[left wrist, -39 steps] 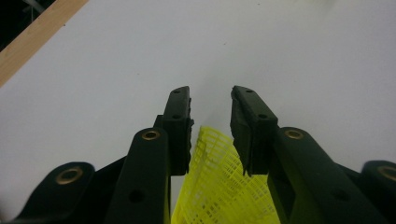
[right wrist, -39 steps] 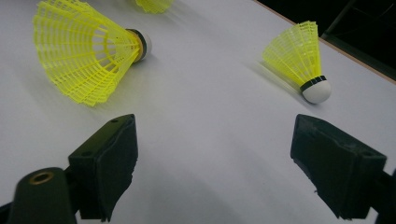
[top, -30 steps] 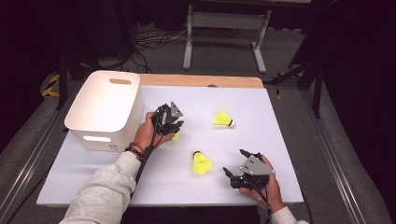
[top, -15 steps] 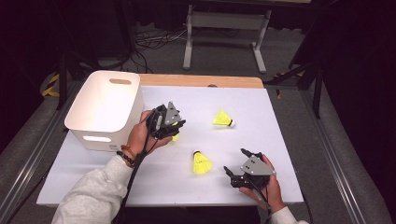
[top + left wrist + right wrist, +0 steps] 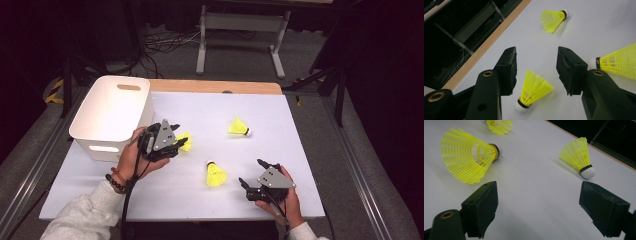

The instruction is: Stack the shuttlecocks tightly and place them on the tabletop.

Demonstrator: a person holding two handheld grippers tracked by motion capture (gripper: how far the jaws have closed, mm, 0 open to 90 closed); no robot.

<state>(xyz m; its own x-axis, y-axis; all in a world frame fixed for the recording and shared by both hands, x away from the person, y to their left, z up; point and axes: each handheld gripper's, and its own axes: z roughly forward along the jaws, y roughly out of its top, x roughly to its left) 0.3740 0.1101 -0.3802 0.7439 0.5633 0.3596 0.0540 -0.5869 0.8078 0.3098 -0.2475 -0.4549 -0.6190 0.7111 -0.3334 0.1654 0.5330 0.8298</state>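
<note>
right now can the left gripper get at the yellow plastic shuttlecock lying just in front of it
Probably yes. The left gripper has just been opening, and the yellow plastic shuttlecock lies on the white table in line with the gap between the jaws, pads clear of it. Nothing stands in the way; the white plastic bin sits off to the side.

A lab or studio: dark surroundings, loose floor cables [image 5: 155, 47], white-topped table [image 5: 300, 150] between metal rails [image 5: 30, 175].

A white-topped table [image 5: 300, 150] with a wooden far edge stands on grey carpet [image 5: 240, 65]. Beyond the table stands a grey metal stand [image 5: 240, 22] beside loose cables [image 5: 160, 47], with darkness behind.
</note>
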